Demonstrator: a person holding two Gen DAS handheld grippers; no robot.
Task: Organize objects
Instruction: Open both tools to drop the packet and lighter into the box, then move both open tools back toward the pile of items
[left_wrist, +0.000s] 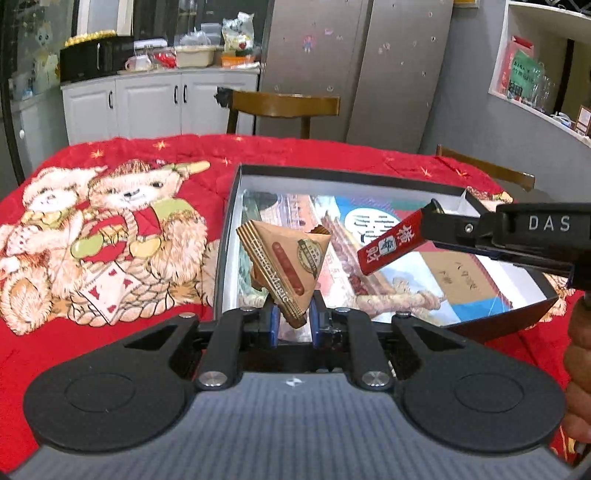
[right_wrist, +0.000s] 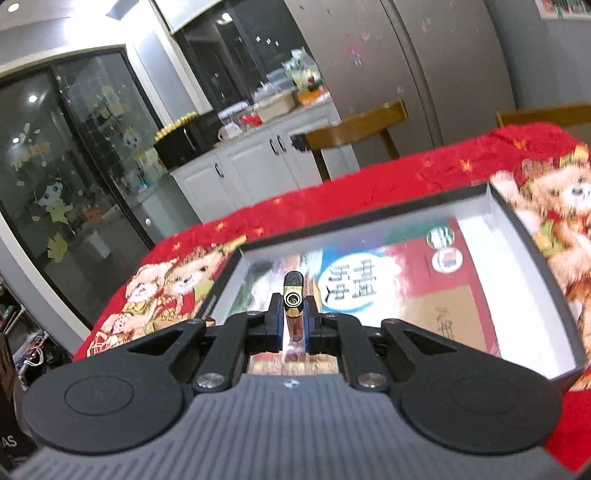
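Both items are in hand and over the box (left_wrist: 236, 221), neither set down yet.

Left gripper (left_wrist: 293, 319): fingers pinch the bottom corner of a tan triangular snack pack (left_wrist: 291, 258) ("Choco Magic" printed on it). The pack hangs above the box's near-left corner, pointing up and away from the cam. It doesn't look like it touches the box floor.

Right gripper (right_wrist: 293, 325): fingers pressed onto a red lighter (left_wrist: 389, 245), gold cap end sticking out past the tips in the right wrist view. From the left wrist view the lighter comes in from the right edge, tilted down toward the box's middle, apart from the pack, also in the air.

Box sits on the red bear cloth (left_wrist: 110, 240), toward its right side. Its floor shows a printed picture w/ Chinese text; I see no loose items lying in it, though the right view is blurred.

Progress, as a judgement: about halfway for these 2 items. Pick-ups done, transport done, release not done. Left to do: lower each, let go inside the box, pull the grippers out. No other loose items show on the cloth, so these 2 may be the last, but parts of the cloth are out of view.
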